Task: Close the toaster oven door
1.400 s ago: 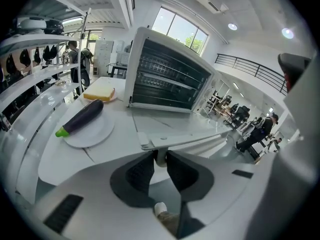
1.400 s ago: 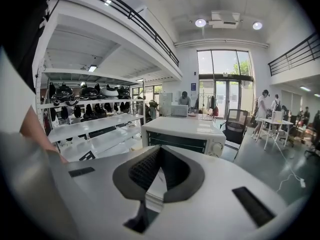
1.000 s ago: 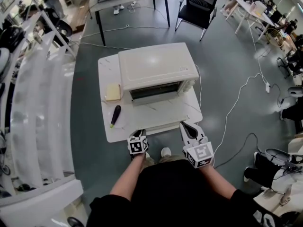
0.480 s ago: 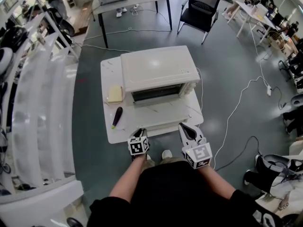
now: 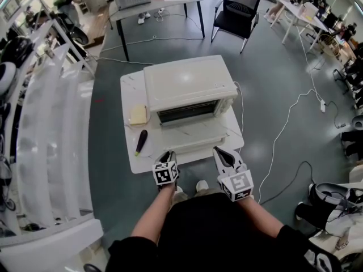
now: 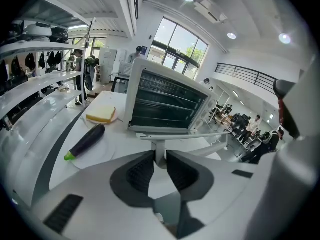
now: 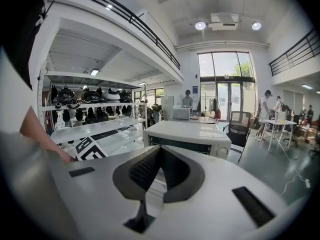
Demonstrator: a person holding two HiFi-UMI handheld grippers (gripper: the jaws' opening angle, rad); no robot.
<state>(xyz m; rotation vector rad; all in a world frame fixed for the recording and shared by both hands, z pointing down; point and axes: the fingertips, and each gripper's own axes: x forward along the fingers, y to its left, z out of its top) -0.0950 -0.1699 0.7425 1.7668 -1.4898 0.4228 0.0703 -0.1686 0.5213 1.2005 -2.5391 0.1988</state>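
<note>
Table, door lifted higher, left gripper clamped

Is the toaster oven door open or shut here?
Open: the door lies folded down in front of the oven, racks exposed, with the left gripper shut on its handle.

A: Item one, the support?

B: One white table, rectangular, standing on a grey floor.

A: What stands directly on it?

B: Three pieces. A white toaster oven fills the rear and middle. Its door is open and reaches out over the front part of the top.

A: And the other two?

B: Two white plates, both on the strip left of the oven. The rear plate carries a slice of bread. The front plate carries an eggplant, dark with a green stem end. The plates lie near each other but apart.
</note>
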